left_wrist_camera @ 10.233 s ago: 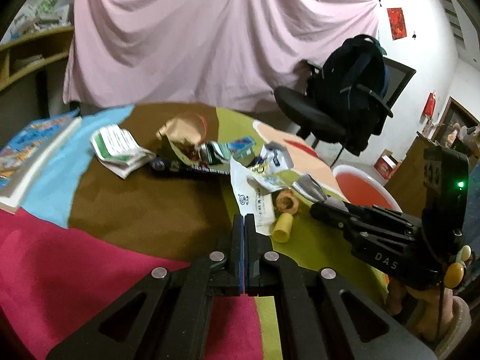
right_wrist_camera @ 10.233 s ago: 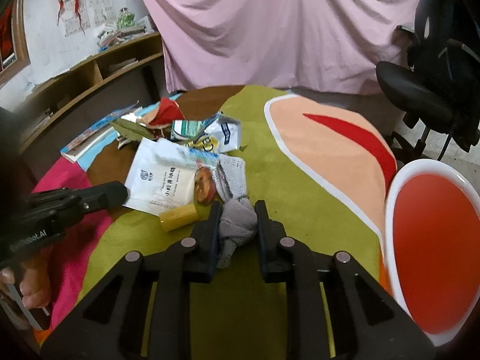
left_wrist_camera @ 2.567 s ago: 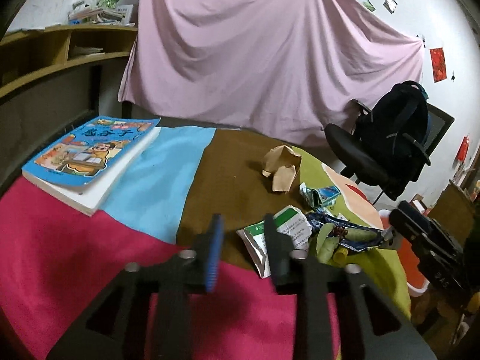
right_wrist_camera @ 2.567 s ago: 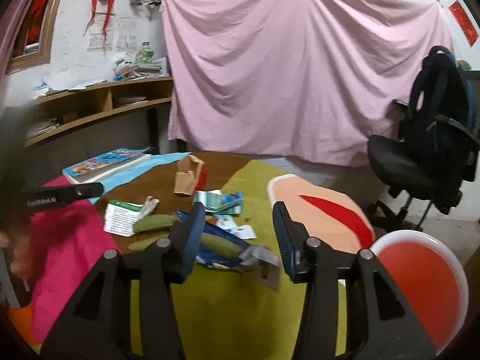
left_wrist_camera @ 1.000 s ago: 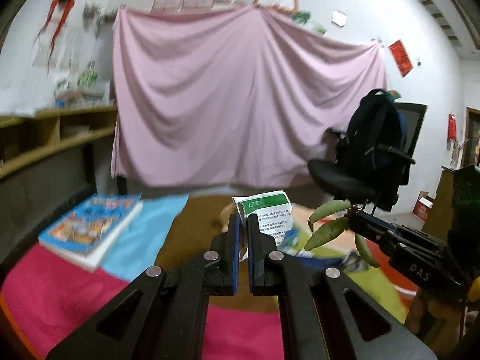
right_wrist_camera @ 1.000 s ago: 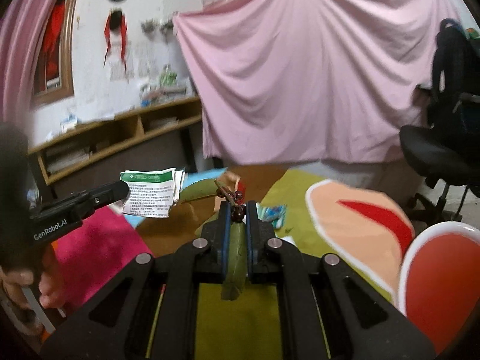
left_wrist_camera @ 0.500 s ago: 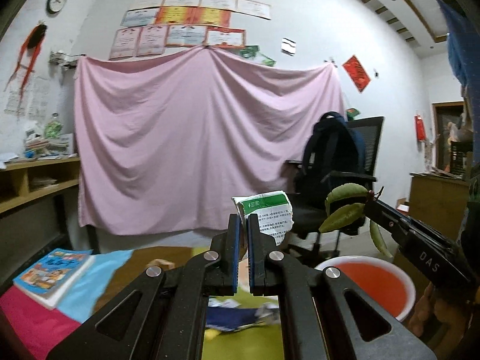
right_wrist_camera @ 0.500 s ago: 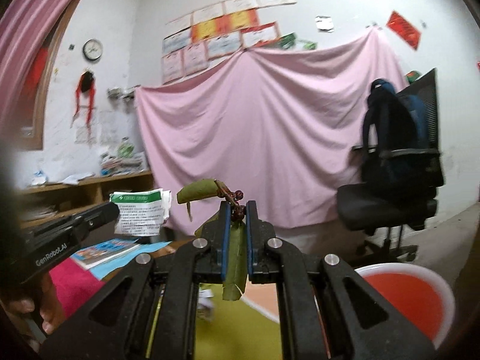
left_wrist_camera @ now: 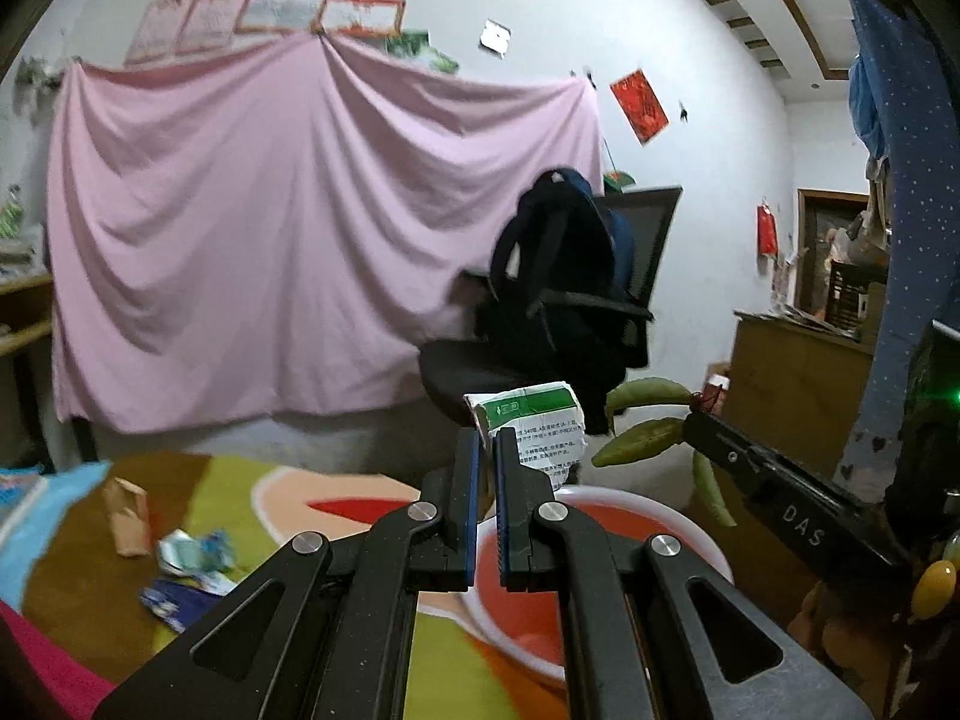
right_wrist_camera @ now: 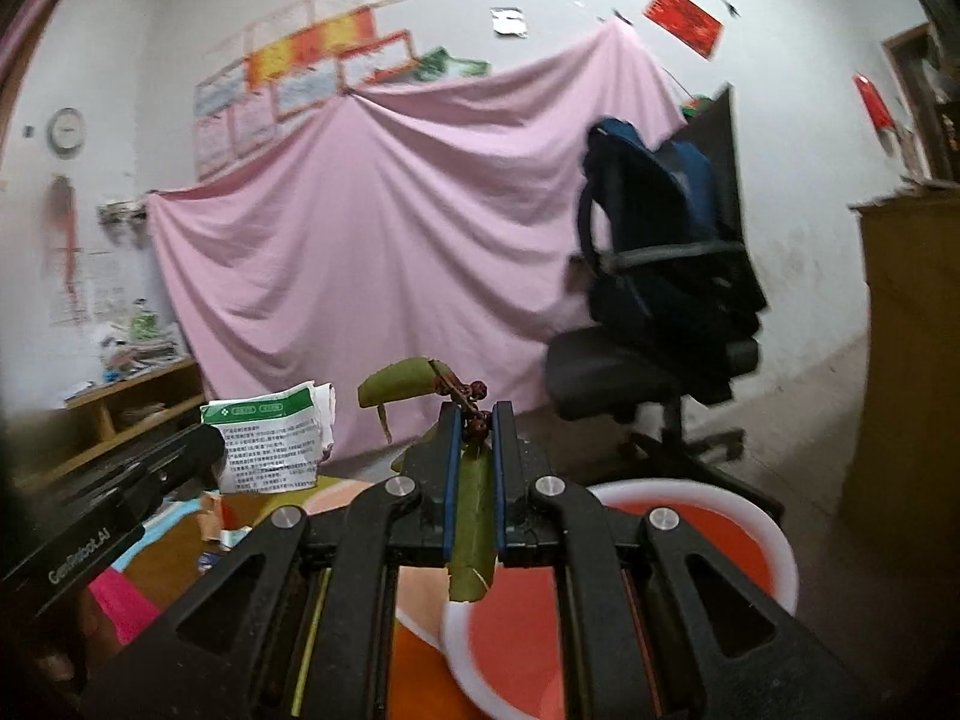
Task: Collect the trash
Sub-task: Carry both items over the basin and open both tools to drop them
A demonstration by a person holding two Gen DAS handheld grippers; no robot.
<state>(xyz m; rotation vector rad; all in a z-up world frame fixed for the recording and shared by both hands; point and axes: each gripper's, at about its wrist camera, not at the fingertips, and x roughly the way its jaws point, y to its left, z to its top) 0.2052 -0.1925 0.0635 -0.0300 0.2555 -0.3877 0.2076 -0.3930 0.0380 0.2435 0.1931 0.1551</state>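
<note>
pink sheet (left_wrist_camera: 288, 240) on wall, backpack (left_wrist_camera: 558, 276) on office chair (left_wrist_camera: 600, 324).

Wrappers (left_wrist_camera: 186, 564) on table blurred, print unreadable; red basin (right_wrist_camera: 774, 546) front rim hidden behind right tool (right_wrist_camera: 476, 420).

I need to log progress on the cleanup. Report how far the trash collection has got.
Done: nothing certain; the red basin shows no trash in its visible part. In hand: the left gripper is shut on a green-and-white paper packet, and the right gripper is shut on a leafy twig; both are near the basin. Left: a brown paper scrap and crumpled wrappers on the table.
</note>
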